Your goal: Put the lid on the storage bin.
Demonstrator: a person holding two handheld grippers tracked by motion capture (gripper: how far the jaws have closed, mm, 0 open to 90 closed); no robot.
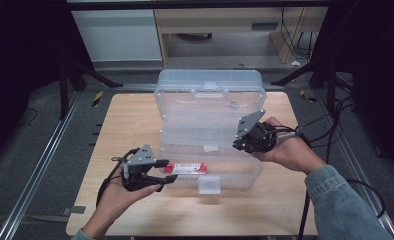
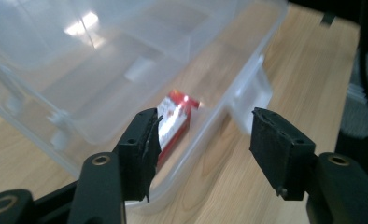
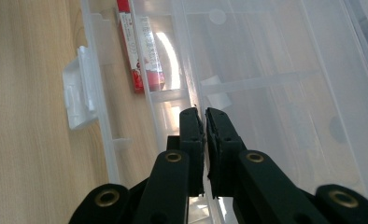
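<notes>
High view: clear box point(image 1: 208, 150) lay open mid-table point(image 1: 130, 120), red packet point(image 1: 186, 169) inside at 6 o'clock. Left gripper view: left tool point(image 2: 203, 140) gaped apart beside the packet point(image 2: 175, 119). Right gripper view: right tool point(image 3: 205, 122) was pinched on the box's rim point(image 3: 191, 93). Judged step: packet placed; next, closing lid.

Open clear box point(image 1: 210, 107) on wooden table point(image 1: 125, 125), two tools alongside
</notes>
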